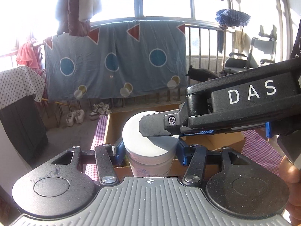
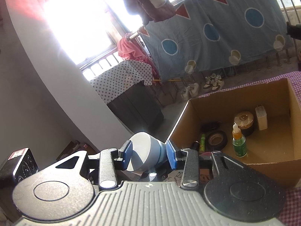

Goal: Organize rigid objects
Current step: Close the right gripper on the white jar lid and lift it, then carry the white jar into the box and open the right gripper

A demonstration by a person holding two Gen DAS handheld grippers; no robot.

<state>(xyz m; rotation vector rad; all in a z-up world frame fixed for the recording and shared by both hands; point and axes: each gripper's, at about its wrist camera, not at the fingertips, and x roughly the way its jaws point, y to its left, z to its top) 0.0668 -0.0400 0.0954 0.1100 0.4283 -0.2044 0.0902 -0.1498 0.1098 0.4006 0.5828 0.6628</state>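
White-lidded jar (image 1: pixel 150 141) pinched by both: left tongs (image 1: pixel 149 150) on body, right tongs (image 2: pixel 148 154) on lid. Axis upright. Cardboard box (image 2: pixel 244 98) just beyond and below jar, right tongs' side nearer.

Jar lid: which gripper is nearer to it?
Right: the right fingers clamp the white lid itself, one lying across its top. The left fingers grip the jar lower, about the lid's bottom edge.
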